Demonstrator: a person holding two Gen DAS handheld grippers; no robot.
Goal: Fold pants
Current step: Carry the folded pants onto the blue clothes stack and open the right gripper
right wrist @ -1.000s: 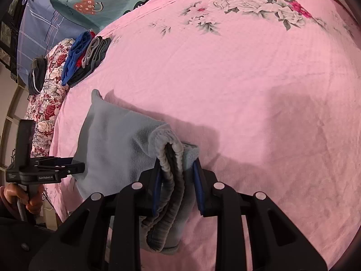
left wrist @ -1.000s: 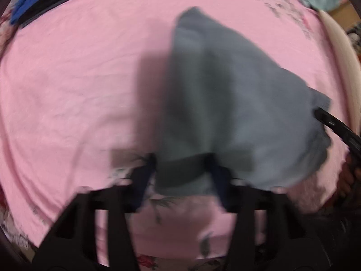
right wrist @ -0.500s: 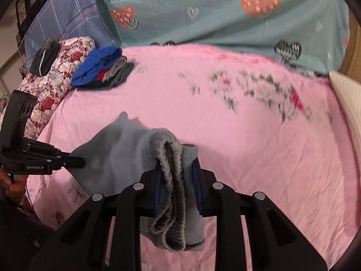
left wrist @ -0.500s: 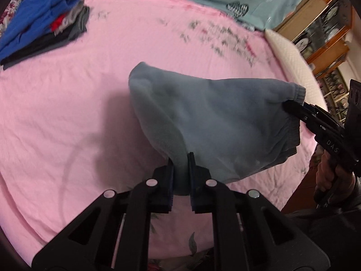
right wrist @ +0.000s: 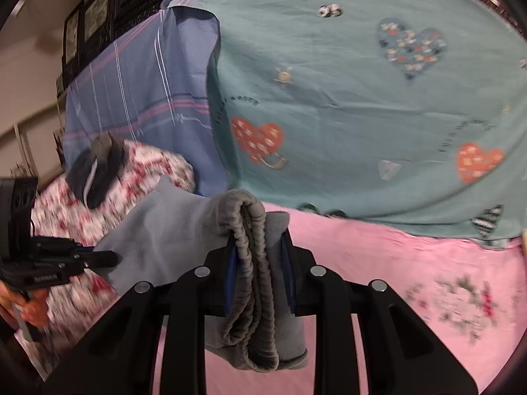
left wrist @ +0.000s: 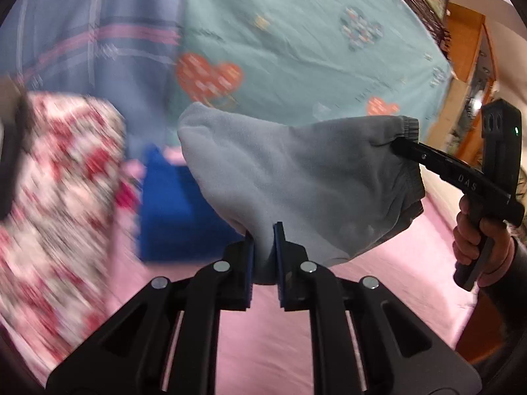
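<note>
The folded grey fleece pants hang in the air above the pink bed sheet, held between both grippers. My left gripper is shut on one lower edge of the pants. My right gripper is shut on the bunched elastic waistband, which droops below its jaws. In the left wrist view the right gripper grips the waistband corner at the right. In the right wrist view the left gripper holds the far left edge of the pants.
A stack of folded clothes with a blue one on top lies beyond the pants. A red floral cushion sits at the left with a dark bag on it. A teal heart-print cloth and a blue striped cloth hang behind the bed.
Both grippers have lifted the pants clear off the sheet and tilted up, so the hanging cloths behind the bed now fill the views. The left view swings toward the folded stack.
</note>
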